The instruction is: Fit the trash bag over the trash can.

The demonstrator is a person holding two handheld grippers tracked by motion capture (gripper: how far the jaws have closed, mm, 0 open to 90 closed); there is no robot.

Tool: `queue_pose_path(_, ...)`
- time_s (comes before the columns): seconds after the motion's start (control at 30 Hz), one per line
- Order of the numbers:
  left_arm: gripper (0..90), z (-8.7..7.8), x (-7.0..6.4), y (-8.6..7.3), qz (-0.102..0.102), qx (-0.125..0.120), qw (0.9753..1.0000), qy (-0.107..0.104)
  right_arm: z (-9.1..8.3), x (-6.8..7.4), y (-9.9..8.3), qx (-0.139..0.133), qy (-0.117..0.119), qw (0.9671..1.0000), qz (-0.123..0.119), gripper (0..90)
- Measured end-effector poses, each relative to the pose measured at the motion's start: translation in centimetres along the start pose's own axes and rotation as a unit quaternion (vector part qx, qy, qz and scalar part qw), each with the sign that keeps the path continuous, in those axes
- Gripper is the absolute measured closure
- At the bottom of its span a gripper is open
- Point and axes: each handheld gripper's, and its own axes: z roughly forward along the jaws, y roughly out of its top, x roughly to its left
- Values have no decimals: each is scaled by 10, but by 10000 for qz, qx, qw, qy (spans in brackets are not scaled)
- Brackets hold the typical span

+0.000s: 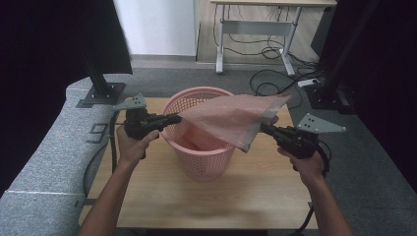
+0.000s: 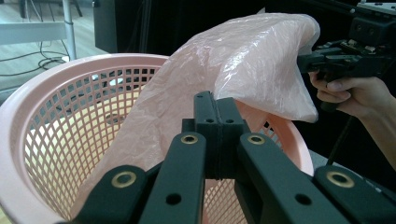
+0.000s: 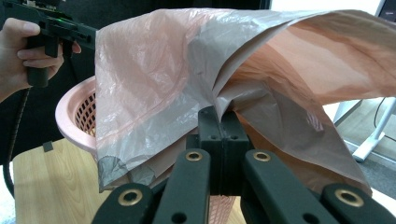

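A pink plastic basket (image 1: 200, 162) with a lattice wall stands upright in the middle of the wooden table (image 1: 255, 191). A thin pink plastic bag (image 1: 231, 118) is stretched above its mouth. My left gripper (image 1: 178, 117) is shut on the bag's left edge over the basket's left rim. My right gripper (image 1: 262, 129) is shut on the bag's right edge, just right of the basket. In the left gripper view the bag (image 2: 243, 65) drapes over the basket (image 2: 70, 121) past the shut jaws. In the right gripper view the bag (image 3: 187, 79) spreads over the basket (image 3: 77, 116).
A black post on a base plate (image 1: 101, 93) stands at the table's back left, another (image 1: 327, 96) at the back right. A grey padded ledge (image 1: 44, 147) runs along the left. Cables and a desk frame (image 1: 255, 34) lie on the floor behind.
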Motion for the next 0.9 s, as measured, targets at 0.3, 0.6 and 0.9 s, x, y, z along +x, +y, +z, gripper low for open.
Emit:
queue_pose_path(0.3, 899, -3, 7, -3, -146, 36, 9999, 21, -4, 4, -3, -103, 143, 9997, -162, 839)
queue_pose_path(0.6, 898, -2, 10, -3, -216, 65, 9997, -102, -6, 2, -5, -15, 89, 9997, -218, 896)
queue_pose_path(0.9, 897, -8, 12, -3, -177, -26, 9997, -139, -12, -17, -4, -109, -350, 9993, 62, 899)
